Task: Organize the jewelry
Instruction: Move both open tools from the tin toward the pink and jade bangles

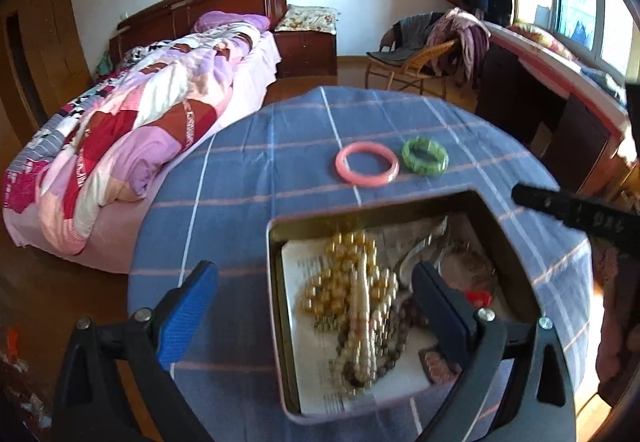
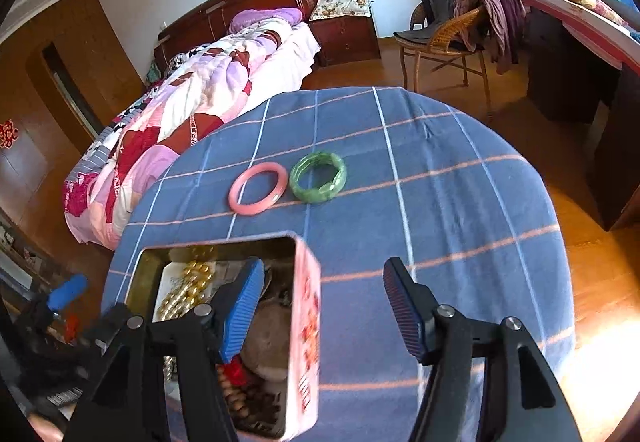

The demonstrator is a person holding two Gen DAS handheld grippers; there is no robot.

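Note:
An open metal tin (image 1: 276, 282) (image 2: 306, 322) stands on the blue checked tablecloth (image 1: 260, 178) (image 2: 440, 202). It holds gold beads (image 1: 344, 282) (image 2: 188, 290), a pearl strand, dark beads and a red piece. A pink bangle (image 1: 367, 164) (image 2: 258, 188) and a green bangle (image 1: 425, 155) (image 2: 318, 176) lie side by side beyond the tin. My left gripper (image 1: 316, 294) is open and empty, its jaws astride the tin's left wall. My right gripper (image 2: 324, 302) is open and empty, astride the tin's right wall; it also shows in the left wrist view (image 1: 576, 214).
The round table drops off at its edges all around. A bed with a patchwork quilt (image 1: 132, 146) (image 2: 188, 98) stands to the left. A wicker chair with clothes (image 1: 424, 58) (image 2: 452, 34) and a dark desk (image 1: 560, 110) stand beyond and to the right.

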